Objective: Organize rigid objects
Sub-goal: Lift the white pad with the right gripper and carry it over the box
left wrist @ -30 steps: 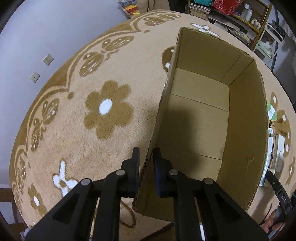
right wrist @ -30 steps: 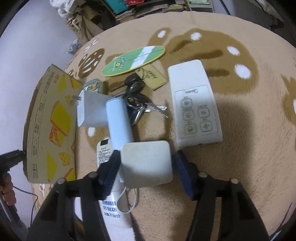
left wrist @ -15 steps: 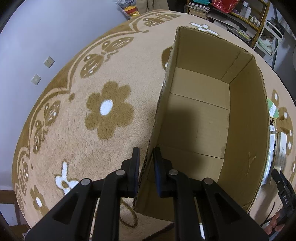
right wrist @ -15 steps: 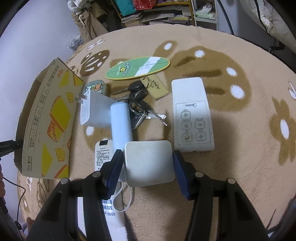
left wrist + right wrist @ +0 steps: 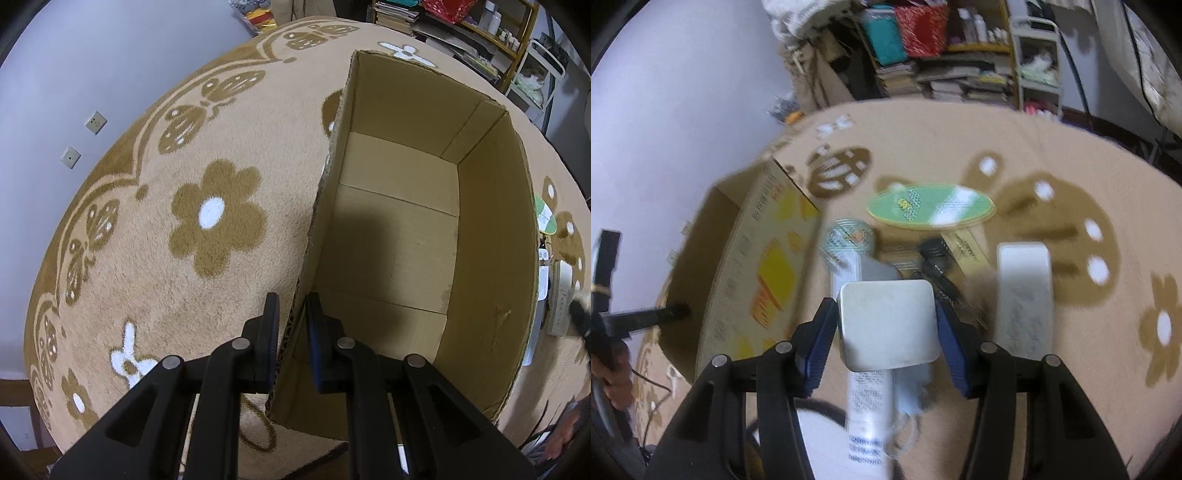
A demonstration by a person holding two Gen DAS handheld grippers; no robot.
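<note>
Left claw (image 5: pixel 291 332) clamped on near wall of the open cardboard box (image 5: pixel 491 229), which stands on the carpet (image 5: pixel 155 266). Right claw (image 5: pixel 886 328) grips white square case (image 5: pixel 888 323), above the carpet; remote (image 5: pixel 1025 295) beyond.

Left wrist view: sharp throughout, evenly lit by soft indoor light from above. A broad, soft-edged shadow lies on the floor of the cardboard box (image 5: pixel 417 236); its right inner wall is darker than the far wall. No glare. Strong fisheye bending curves the carpet (image 5: pixel 184 221) and the wall behind it; black vignette at the corners.

Right wrist view: heavily motion-blurred; print on the box and the remote control (image 5: pixel 1025 295) is unreadable. The white square case (image 5: pixel 888 323) in the near foreground is crispest. Far shelves are dim and smeared.
</note>
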